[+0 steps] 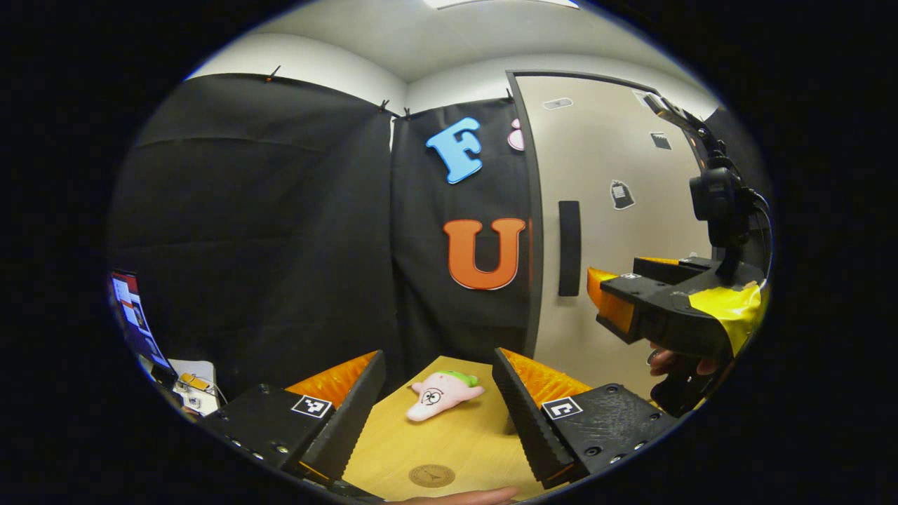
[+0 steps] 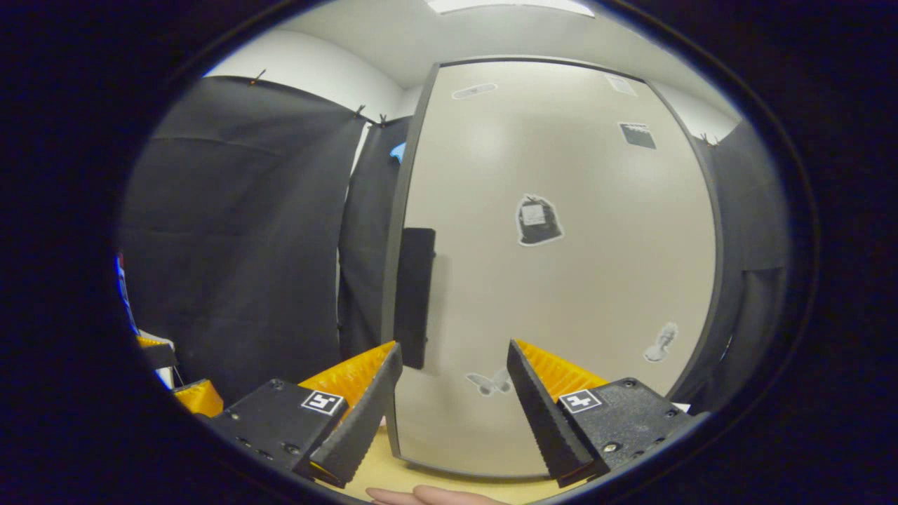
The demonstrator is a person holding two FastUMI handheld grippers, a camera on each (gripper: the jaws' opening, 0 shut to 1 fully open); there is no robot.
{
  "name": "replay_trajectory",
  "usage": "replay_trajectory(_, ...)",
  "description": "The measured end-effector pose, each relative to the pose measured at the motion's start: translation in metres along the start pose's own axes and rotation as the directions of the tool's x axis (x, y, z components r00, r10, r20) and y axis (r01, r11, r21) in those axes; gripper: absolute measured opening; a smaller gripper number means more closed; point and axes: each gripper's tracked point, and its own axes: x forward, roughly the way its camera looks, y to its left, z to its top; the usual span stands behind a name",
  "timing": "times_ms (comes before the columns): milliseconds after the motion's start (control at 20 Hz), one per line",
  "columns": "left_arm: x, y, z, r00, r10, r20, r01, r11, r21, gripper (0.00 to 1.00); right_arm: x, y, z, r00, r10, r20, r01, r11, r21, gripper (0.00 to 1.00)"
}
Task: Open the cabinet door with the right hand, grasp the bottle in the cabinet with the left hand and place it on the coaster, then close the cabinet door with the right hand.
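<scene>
The beige cabinet door [image 2: 561, 266] is shut, with a dark vertical handle [image 2: 414, 294] on its left edge. My right gripper [image 2: 452, 407] is open in front of the door, a short way from the handle and just right of it. The left gripper view shows the same door [image 1: 610, 210], its handle [image 1: 569, 247], and the right gripper [image 1: 617, 308] held by a hand close to the door. My left gripper [image 1: 438, 410] is open above the wooden table [image 1: 449, 449]. A round brown coaster [image 1: 431, 475] lies on the table near me. The bottle is hidden.
A pink plush toy [image 1: 443, 394] with a green top lies on the table between my left fingers, beyond the coaster. At the far left there is a lit screen [image 1: 133, 315] and small items [image 1: 193, 382]. Black cloth walls close in the booth.
</scene>
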Motion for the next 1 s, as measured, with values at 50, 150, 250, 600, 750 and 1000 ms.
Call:
replay_trajectory(50, -0.003, 0.009, -0.002, 1.000, 0.029, -0.003, -0.029, 1.000, -0.002, 0.93, 0.006, 0.006, 0.004, 1.000, 0.012, 0.022, -0.011, 1.000, -0.015, 0.97)
replay_trajectory(150, -0.007, 0.027, -0.004, 0.997, 0.080, -0.012, -0.080, 0.997, -0.005, 0.93, 0.021, 0.018, 0.011, 0.998, 0.039, 0.047, -0.037, 0.998, -0.055, 0.99)
replay_trajectory(250, -0.019, 0.037, -0.006, 0.993, 0.116, -0.017, -0.116, 0.993, 0.005, 0.93, 0.033, 0.021, 0.017, 0.996, 0.040, 0.080, -0.033, 0.996, -0.086, 0.93)
replay_trajectory(600, -0.048, 0.036, -0.015, 0.994, 0.102, -0.031, -0.101, 0.994, 0.033, 0.93, 0.052, 0.021, 0.015, 0.998, 0.027, 0.048, -0.023, 0.995, -0.094, 0.40)
replay_trajectory(750, -0.038, 0.016, -0.016, 0.998, 0.054, -0.035, -0.052, 0.997, 0.050, 0.93, 0.050, 0.021, 0.014, 0.998, 0.053, 0.026, -0.051, 0.996, -0.077, 0.34)
replay_trajectory(1000, -0.025, -0.003, -0.021, 0.999, -0.031, -0.033, 0.034, 0.996, 0.087, 0.92, 0.043, 0.022, 0.015, 0.995, 0.096, -0.010, -0.097, 0.994, -0.057, 0.28)
